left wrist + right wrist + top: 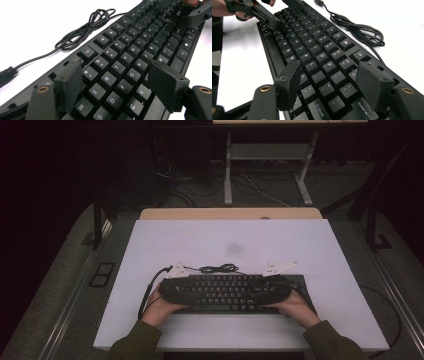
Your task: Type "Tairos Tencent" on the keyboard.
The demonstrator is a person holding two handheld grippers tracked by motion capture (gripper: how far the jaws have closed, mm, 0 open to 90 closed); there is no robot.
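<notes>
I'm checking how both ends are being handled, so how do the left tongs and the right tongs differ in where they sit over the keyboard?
The left tongs straddle the letter keys around R, F and G at the keyboard's left end; the right tongs straddle the punctuation keys beside P and L at its right end. The coiled cable lies nearer the left tongs than the right tongs. Both stand open over the keys, pads clear of the keyboard's edges.
</notes>
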